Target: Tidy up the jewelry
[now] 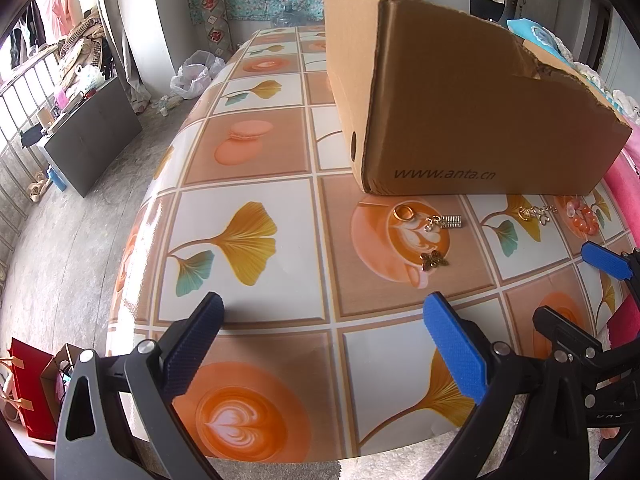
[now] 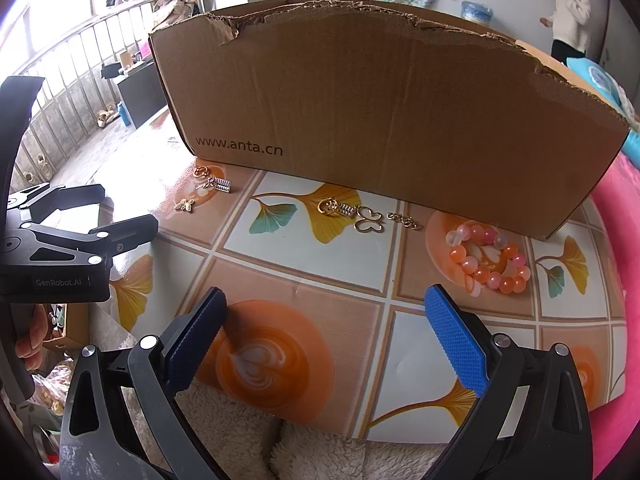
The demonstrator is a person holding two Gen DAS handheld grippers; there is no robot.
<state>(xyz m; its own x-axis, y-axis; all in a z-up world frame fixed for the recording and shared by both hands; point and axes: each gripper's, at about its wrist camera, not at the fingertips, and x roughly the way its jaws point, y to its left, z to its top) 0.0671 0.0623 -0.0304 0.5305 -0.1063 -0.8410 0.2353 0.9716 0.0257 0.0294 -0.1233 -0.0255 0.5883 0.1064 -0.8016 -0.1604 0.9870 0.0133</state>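
Several jewelry pieces lie on the tiled tablecloth in front of a torn cardboard box point(image 2: 380, 112). From left to right they are a gold hoop point(image 2: 201, 171), a comb charm point(image 2: 222, 185), a small butterfly charm point(image 2: 185, 205), a hoop with a spring point(image 2: 332, 206), a gold butterfly outline point(image 2: 370, 219), a short chain point(image 2: 404, 220) and a pink-orange bead bracelet point(image 2: 490, 258). My right gripper point(image 2: 326, 296) is open and empty, short of the bracelet. My left gripper point(image 1: 324, 300) is open and empty, short of the butterfly charm point(image 1: 433, 260) and the hoop point(image 1: 404, 213).
The box point(image 1: 480, 100) stands directly behind the jewelry. A pink cloth point(image 2: 624, 280) lies at the table's right edge and fluffy white fabric point(image 2: 240, 420) at the near edge. The table's left edge point(image 1: 136, 240) drops to the floor. A person point(image 2: 568, 12) stands far behind.
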